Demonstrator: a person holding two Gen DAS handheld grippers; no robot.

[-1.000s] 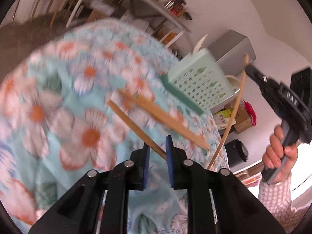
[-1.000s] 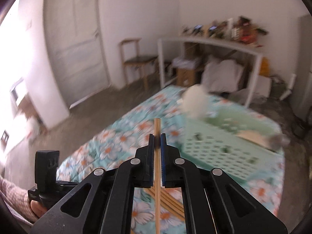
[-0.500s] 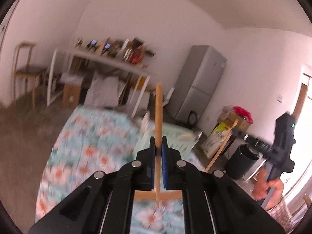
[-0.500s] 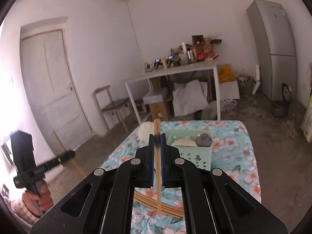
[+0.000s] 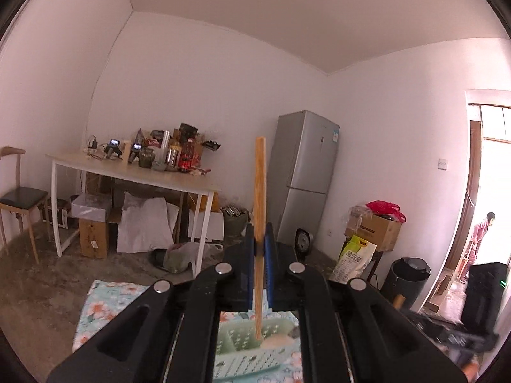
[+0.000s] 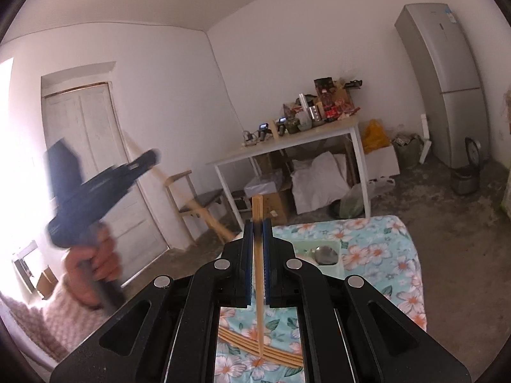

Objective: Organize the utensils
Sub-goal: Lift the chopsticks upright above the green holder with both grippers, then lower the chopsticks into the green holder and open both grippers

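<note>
White-walled room with fridge [image 5: 303, 172] and cluttered side table [image 5: 134, 175]. Floral desk [image 6: 383, 255] carries a green basket [image 5: 242, 335] and loose chopsticks [image 6: 255, 349]. Left tool [image 5: 259, 266] pinches one upright chopstick [image 5: 259, 191] above the basket; right tool [image 6: 257, 261] pinches another chopstick [image 6: 258, 210].

Obstacles on the floral-cloth table [image 6: 396, 255]: a mint-green basket [image 6: 332, 257] at the far end, holding a metal spoon [image 6: 324, 253]; loose chopsticks [image 6: 274, 352] lying flat at the near edge. Bare cloth between basket and chopsticks, and along the right side, gives open passage. To the left, the raised left gripper [image 6: 150, 158] with its chopstick [image 6: 204, 209] slanting down towards the table crosses the air.
</note>
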